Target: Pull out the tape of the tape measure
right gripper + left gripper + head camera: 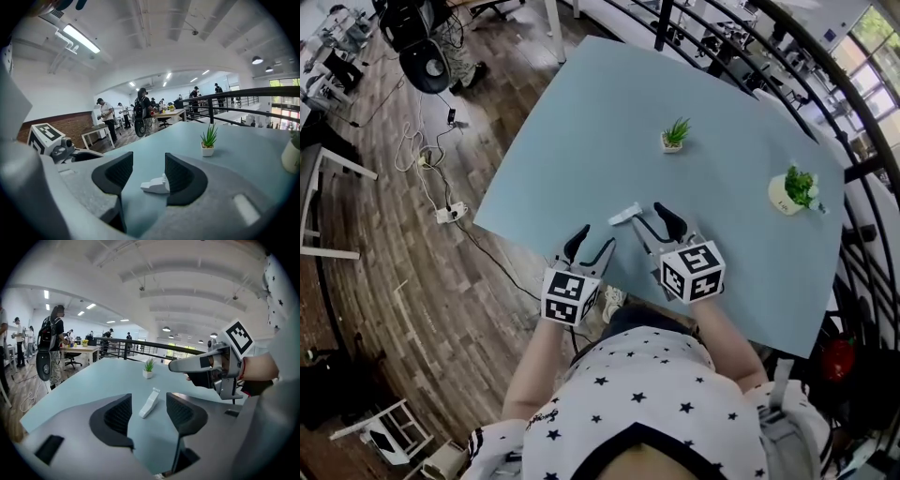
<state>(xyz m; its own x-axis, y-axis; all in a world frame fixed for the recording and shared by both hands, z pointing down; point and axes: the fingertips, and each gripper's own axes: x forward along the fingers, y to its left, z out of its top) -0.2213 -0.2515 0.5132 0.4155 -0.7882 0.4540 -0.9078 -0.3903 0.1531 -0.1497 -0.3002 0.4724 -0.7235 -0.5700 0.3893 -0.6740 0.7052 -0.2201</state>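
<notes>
Tape measure (625, 214) near table (581, 141) edge (plant (675, 134) well beyond).

Left claw (594, 242) and right claw (649, 219) side by side, both angled slightly downward, jaws wide apart

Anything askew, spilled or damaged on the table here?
Nothing stands out. The white tape measure lies on the blue table just ahead of the open left gripper and right gripper. Both potted plants stand upright.
</notes>
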